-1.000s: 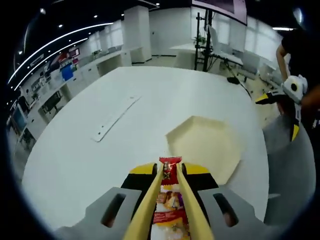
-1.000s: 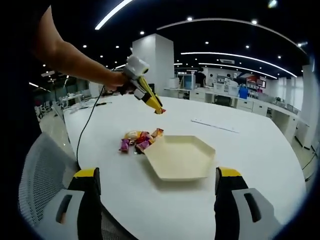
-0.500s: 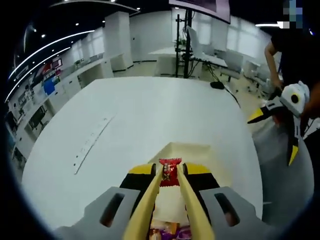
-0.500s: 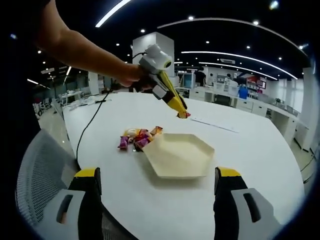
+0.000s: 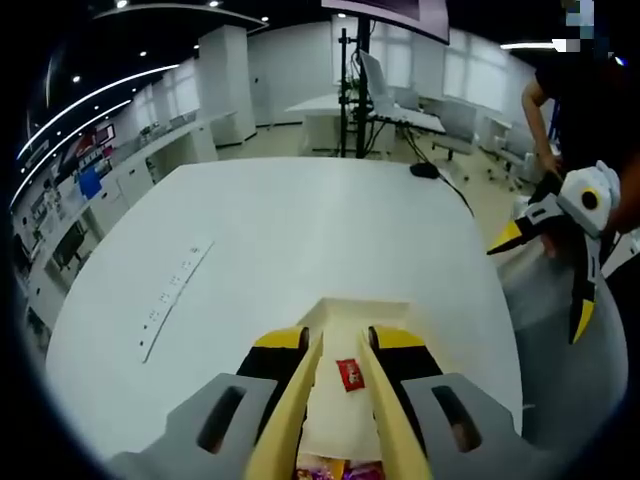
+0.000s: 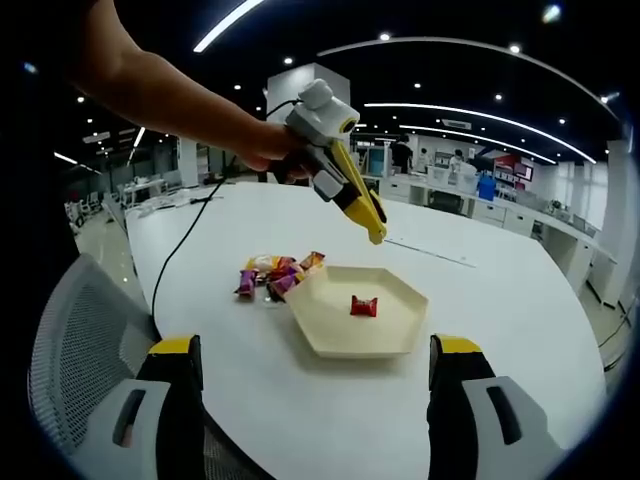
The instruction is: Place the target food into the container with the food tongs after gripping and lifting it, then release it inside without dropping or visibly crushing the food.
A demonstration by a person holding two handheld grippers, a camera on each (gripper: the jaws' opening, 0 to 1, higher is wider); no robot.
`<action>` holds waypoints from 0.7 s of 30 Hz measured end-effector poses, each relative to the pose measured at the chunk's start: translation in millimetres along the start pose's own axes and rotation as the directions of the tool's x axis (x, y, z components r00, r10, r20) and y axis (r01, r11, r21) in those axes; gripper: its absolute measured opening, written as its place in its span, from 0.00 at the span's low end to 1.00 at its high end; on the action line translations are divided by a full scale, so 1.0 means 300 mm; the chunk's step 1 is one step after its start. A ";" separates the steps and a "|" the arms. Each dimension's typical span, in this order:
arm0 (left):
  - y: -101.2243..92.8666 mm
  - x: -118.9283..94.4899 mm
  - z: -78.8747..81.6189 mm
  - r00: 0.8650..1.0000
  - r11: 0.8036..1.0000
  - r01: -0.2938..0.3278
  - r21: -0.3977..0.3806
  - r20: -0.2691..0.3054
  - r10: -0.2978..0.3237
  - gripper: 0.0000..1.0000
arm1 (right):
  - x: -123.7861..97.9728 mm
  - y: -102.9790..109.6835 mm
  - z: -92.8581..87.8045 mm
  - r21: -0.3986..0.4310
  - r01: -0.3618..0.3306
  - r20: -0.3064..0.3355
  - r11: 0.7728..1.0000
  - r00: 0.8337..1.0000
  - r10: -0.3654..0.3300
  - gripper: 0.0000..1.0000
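Observation:
A red-wrapped candy [image 6: 364, 306] lies inside the cream hexagonal tray [image 6: 330, 330] on the white table. In the left gripper view the same candy [image 5: 350, 373] shows between my left gripper's [image 5: 344, 338] yellow tong jaws, which stand slightly apart above the tray [image 5: 345, 315] and hold nothing. In the right gripper view the left gripper [image 6: 377, 235] hangs over the tray's far side, held by a hand. My right gripper [image 6: 310, 372] is open, jaws wide apart, near the table's front edge; it shows as the right gripper [image 5: 542, 282] off the table's right side.
A pile of wrapped candies [image 6: 278, 278] lies just left of the tray. A thin white strip [image 6: 430, 252] rests farther back on the table. A mesh chair [image 6: 70, 350] stands at the table's near left. A cable [image 6: 180, 250] trails from the left gripper.
The left tongs opened and the red candy dropped from them into the tray. The left gripper moved a little farther over the tray. The right gripper stayed put.

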State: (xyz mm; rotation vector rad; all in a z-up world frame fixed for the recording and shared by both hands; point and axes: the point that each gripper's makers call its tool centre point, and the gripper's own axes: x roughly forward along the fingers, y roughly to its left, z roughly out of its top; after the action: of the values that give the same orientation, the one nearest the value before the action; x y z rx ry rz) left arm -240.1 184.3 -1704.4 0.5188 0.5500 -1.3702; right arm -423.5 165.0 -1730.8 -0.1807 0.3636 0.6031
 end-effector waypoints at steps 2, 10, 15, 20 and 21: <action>0.002 -0.014 0.003 1.000 1.000 -0.002 -0.005 0.006 0.002 0.21 | 0.000 -0.001 -0.003 -0.001 0.001 -0.005 1.000 1.000 -0.001 0.92; 0.016 -0.082 -0.034 0.999 0.999 -0.031 -0.021 0.023 0.032 0.22 | 0.000 -0.007 -0.001 0.002 0.007 0.000 1.000 1.000 -0.007 0.95; 0.034 -0.135 -0.078 0.998 0.998 -0.057 -0.041 0.032 0.059 0.22 | 0.004 -0.007 -0.005 0.000 0.007 -0.005 1.000 1.000 -0.007 0.98; 0.063 -0.197 -0.141 0.990 0.990 -0.140 -0.023 0.030 0.141 0.22 | 0.003 -0.013 0.000 0.001 0.016 0.005 1.000 1.000 -0.016 0.99; 0.070 -0.216 -0.152 0.986 0.986 -0.162 -0.030 0.041 0.163 0.22 | 0.002 -0.016 0.001 -0.001 0.020 0.004 1.000 1.000 -0.020 0.99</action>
State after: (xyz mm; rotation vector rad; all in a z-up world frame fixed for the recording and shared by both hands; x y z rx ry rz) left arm -229.7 265.3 -1697.4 0.5003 0.4789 -1.2150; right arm -420.3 161.6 -1730.6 -0.1840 0.3570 0.5840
